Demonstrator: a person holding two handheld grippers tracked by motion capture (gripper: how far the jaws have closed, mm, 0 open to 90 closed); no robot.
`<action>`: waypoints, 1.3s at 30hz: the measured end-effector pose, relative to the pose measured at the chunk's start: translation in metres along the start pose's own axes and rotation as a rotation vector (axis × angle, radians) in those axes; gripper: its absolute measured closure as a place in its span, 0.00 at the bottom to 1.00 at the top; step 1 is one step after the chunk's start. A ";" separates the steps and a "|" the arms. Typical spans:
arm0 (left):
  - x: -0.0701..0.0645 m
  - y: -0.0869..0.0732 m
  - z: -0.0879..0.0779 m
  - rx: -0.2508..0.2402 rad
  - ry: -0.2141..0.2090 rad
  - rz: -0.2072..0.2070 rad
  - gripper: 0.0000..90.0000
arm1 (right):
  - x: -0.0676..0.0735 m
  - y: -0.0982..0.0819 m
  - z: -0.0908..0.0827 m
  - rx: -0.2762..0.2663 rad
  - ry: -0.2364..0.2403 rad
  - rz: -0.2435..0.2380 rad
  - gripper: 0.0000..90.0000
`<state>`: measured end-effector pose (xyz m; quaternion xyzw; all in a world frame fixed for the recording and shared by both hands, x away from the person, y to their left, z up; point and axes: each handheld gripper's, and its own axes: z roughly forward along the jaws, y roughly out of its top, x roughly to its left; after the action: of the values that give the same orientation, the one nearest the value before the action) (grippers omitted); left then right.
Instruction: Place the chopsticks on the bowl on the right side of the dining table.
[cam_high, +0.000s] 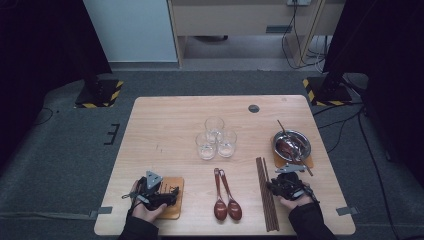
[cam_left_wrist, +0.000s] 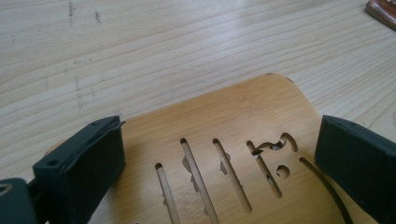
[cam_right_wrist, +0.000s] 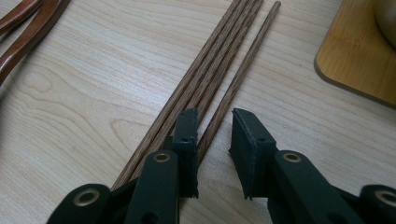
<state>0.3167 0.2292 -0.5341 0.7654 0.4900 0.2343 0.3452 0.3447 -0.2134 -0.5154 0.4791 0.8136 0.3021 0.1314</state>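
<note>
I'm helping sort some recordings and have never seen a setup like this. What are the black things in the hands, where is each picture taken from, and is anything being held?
No robot here: a person holds a hand-held clamp in each hand, the left gripper and the right gripper. One picture looks down from above the person's side of the wooden table. The other two come from cameras riding on the grippers, looking along their black fingers.

On the table lie three glasses, two brown spoons, a row of chopsticks, and a metal bowl on a coaster. The left gripper's fingers stand wide apart over a slotted bamboo coaster, not pinching it. The right gripper's fingers straddle one chopstick that lies slightly apart from the rest, with gaps visible, so nothing is held yet.
</note>
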 end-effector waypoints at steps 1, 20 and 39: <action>0.000 0.000 0.000 0.000 0.000 0.000 0.01 | 0.000 0.000 0.000 0.002 -0.001 0.001 0.81; 0.000 0.000 0.000 0.000 0.000 0.000 0.01 | -0.014 -0.002 -0.006 0.027 -0.033 0.043 0.91; 0.000 0.000 0.000 0.000 0.000 0.000 0.01 | -0.019 -0.002 -0.007 0.037 -0.045 0.047 0.93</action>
<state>0.3167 0.2292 -0.5341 0.7654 0.4901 0.2342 0.3452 0.3491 -0.2327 -0.5126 0.5070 0.8044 0.2792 0.1339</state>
